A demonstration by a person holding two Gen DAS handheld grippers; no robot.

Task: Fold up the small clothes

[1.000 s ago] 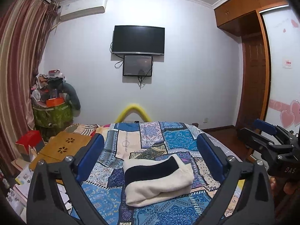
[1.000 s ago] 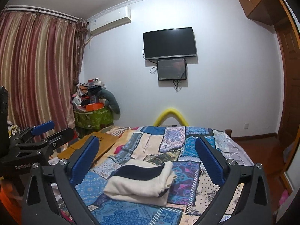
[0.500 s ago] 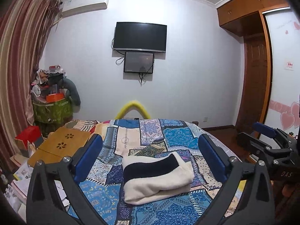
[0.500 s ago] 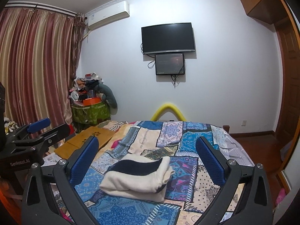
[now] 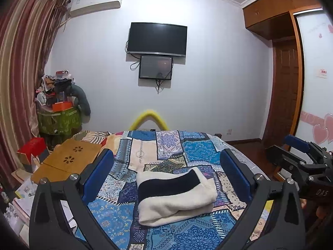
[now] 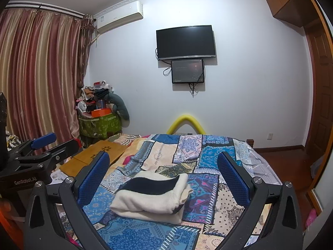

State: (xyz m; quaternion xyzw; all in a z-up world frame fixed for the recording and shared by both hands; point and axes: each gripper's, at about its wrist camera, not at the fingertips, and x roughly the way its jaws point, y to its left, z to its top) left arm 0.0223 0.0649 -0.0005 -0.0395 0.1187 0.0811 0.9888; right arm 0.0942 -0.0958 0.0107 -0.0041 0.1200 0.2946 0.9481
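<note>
Both grippers raised; folded garment (image 5: 174,195) unmoved on bedspread (image 5: 197,150).

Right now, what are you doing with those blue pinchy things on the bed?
A person holds a gripper in each hand. The left gripper and the right gripper are both open and hold nothing. Between them, on the patchwork bedspread, lies a cream and navy garment, already folded into a neat bundle. Neither gripper touches it, so the folding looks finished.
</note>
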